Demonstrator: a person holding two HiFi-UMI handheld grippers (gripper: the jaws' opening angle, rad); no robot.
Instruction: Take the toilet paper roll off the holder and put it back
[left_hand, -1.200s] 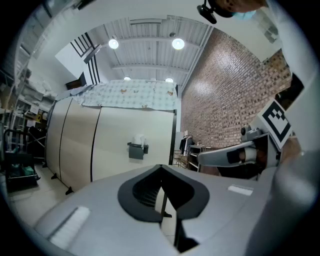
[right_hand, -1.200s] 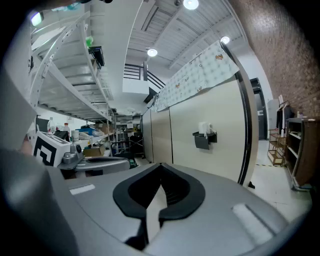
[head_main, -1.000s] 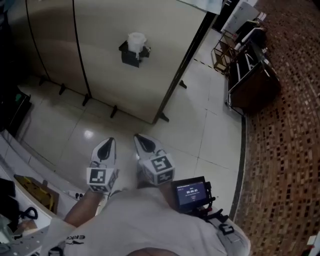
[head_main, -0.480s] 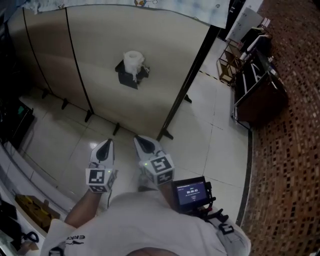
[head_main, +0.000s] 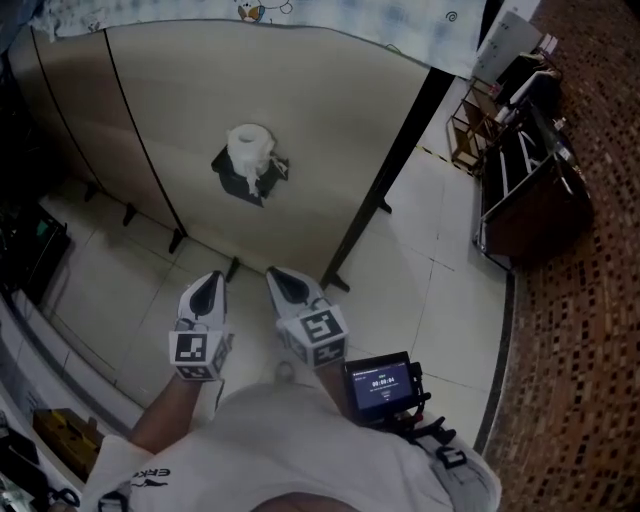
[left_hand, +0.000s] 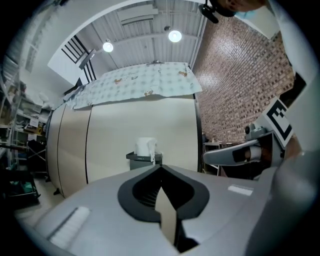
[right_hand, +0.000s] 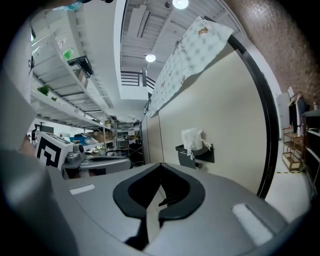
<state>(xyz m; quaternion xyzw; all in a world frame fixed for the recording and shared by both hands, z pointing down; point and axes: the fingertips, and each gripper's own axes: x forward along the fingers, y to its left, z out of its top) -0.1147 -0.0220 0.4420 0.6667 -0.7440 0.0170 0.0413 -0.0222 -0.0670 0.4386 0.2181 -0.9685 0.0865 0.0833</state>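
On the beige panel (head_main: 330, 120) ahead: paper roll in place, my grippers empty.
Head view: the toilet paper roll (head_main: 248, 148) stands on its black holder (head_main: 240, 180), well beyond my left gripper (head_main: 208, 290) and right gripper (head_main: 287, 285). Left gripper view: jaws together, roll straight ahead. Right gripper view: jaws together, roll ahead right.

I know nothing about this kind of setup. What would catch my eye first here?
A white toilet paper roll sits on a dark holder fixed to the beige partition wall straight ahead. Low in the head view, the left hand-held gripper and the right hand-held gripper point toward it side by side, both shut and empty. A small screen glows by the person's right side.
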